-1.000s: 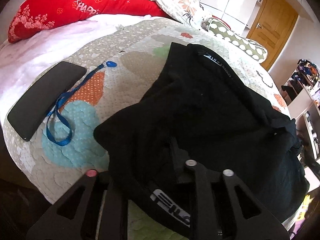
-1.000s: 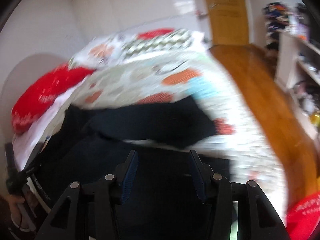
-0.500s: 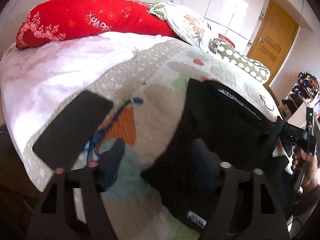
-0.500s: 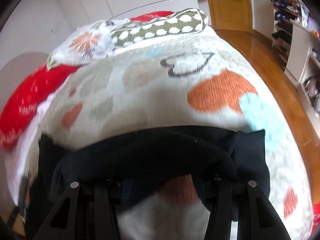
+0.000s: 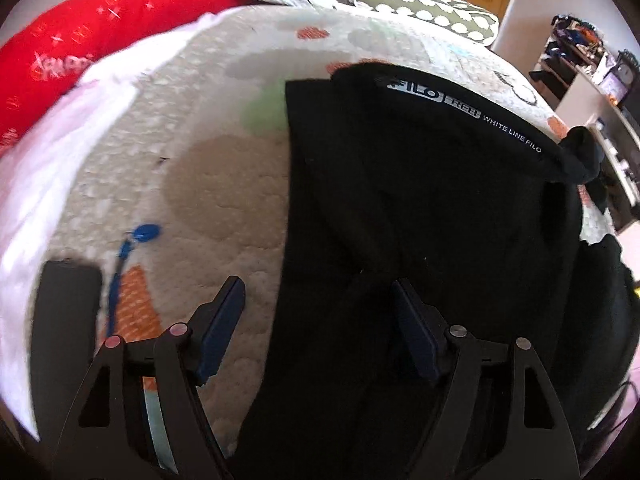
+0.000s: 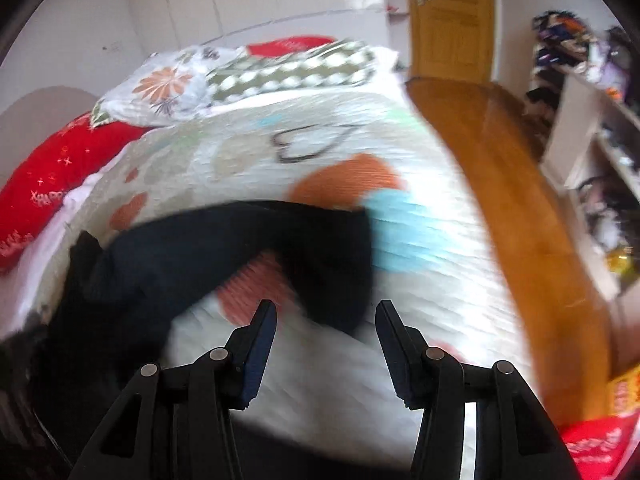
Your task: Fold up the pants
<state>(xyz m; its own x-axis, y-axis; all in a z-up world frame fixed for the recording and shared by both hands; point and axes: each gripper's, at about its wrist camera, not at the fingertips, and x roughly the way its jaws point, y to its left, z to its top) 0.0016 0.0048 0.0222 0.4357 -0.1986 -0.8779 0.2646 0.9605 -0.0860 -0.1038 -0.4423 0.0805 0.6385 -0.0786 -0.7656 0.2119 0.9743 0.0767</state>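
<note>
Black pants (image 5: 400,200) lie folded over on the quilted bed cover (image 5: 224,184), with the white-lettered waistband (image 5: 460,108) at the far edge. My left gripper (image 5: 318,284) hovers over the pants' left edge with its jaws opening. Its right finger is above the cloth and its left finger above the quilt, and neither pad presses anything. In the blurred right wrist view a pants leg (image 6: 200,256) curves across the quilt (image 6: 420,240). My right gripper (image 6: 326,306) stands open just short of the leg's end, with nothing pinched.
A black phone (image 5: 66,320) and a blue lanyard (image 5: 120,276) lie on the quilt left of the pants. A red pillow (image 5: 80,40) and patterned pillows (image 5: 424,12) line the head of the bed. Wooden floor (image 6: 500,184) and cluttered shelves (image 6: 592,160) flank the bed's right side.
My left gripper let go of the waistband, opened wide and swung over the pants' left edge. The cloth that draped over my right fingers half a second ago now lies beyond them.
</note>
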